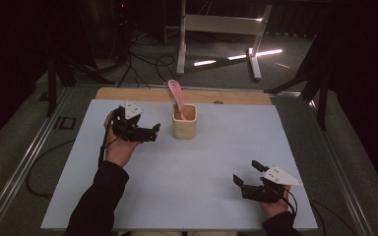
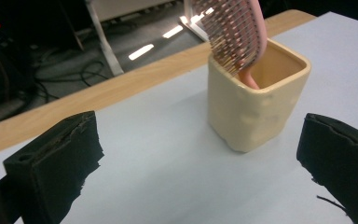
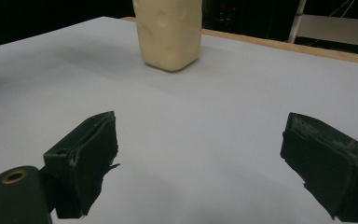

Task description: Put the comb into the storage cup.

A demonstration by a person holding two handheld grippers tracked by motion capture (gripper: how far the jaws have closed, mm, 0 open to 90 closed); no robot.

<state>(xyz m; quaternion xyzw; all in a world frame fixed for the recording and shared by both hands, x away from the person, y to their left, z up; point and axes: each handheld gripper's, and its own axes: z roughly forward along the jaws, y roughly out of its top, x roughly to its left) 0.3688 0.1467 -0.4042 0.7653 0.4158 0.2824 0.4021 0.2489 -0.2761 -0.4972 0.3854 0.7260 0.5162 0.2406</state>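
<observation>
Left gripper (image 1: 150,132): your nearer tool; its jaws stand wide apart, holding and touching nothing.
Cup (image 1: 184,122): just beyond those jaws and slightly toward the right one in the left gripper view, upright on the table (image 1: 216,162), a small gap between it and the tips.
Hairbrush (image 1: 177,98): handle down inside the cup, its long axis leaning up and away from your left gripper toward the table's far edge, bristles (image 2: 228,28) facing you.
Right gripper (image 1: 247,178): jaws spread, empty, well apart from the cup, which stands far ahead of it.
Judgement: your left gripper has the short reach; to take the brush, come in above the rim.
</observation>
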